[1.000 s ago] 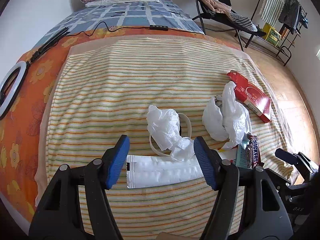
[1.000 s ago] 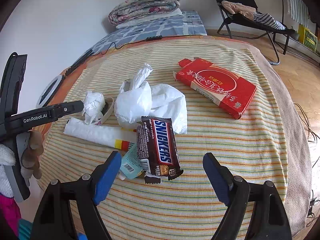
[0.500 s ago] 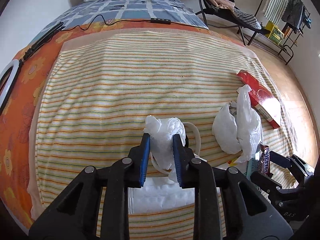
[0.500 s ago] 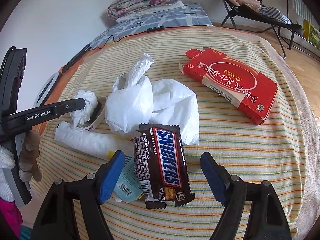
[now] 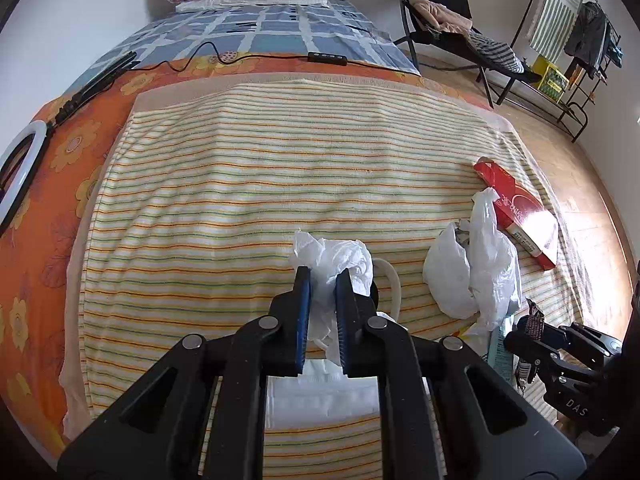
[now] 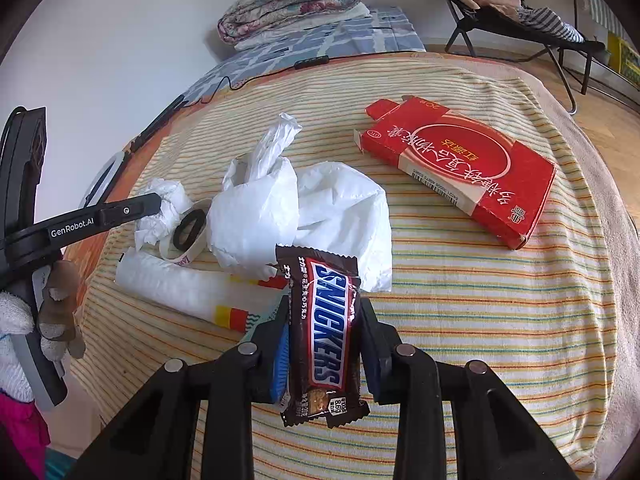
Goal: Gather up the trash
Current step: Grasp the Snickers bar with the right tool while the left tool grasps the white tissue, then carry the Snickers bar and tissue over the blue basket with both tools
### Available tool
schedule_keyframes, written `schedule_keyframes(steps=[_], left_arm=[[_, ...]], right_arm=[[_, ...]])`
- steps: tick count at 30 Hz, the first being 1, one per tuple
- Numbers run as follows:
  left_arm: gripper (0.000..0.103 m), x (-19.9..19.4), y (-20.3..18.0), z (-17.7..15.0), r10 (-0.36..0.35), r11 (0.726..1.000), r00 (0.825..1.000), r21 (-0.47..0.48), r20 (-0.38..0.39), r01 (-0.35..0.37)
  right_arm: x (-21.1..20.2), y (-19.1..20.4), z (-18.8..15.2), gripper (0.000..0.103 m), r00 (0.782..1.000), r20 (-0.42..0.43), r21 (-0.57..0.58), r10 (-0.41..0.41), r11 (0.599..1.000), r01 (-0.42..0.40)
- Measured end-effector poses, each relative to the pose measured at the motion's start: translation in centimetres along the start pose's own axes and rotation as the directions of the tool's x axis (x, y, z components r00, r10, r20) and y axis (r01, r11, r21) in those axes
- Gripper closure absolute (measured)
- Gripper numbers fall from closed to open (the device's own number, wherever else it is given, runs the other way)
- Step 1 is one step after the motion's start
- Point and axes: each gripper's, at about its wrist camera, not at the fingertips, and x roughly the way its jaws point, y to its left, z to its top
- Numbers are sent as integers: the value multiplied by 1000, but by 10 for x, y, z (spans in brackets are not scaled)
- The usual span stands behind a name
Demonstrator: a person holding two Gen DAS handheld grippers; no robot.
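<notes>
1. Tissue first: the left gripper (image 5: 322, 312) is pinched narrow on the crumpled tissue (image 5: 340, 256), whose bulk bulges beyond the fingertips. It looks light and soft, so it should compress without slipping.
2. Right gripper (image 6: 324, 344) is clamped on the Snickers wrapper (image 6: 322, 340) across its middle; the wrapper's ends stick out past the jaws both ways. Glossy film, probably slippery and limp.
3. White plastic bag (image 6: 280, 208) and red box (image 6: 464, 168) lie ahead of the right jaws.
</notes>
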Motion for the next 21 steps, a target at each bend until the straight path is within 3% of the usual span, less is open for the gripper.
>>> schedule_keyframes(steps=[12, 21], left_arm=[[93, -33, -5, -1, -34, 999, 998, 5, 50, 34], [93, -67, -20, -22, -66, 996, 995, 65, 70, 61]], right_arm=[[-32, 0, 0, 73, 998, 58, -2, 4, 1000, -4], [-64, 13, -16, 73, 997, 79, -41, -13, 999, 16]])
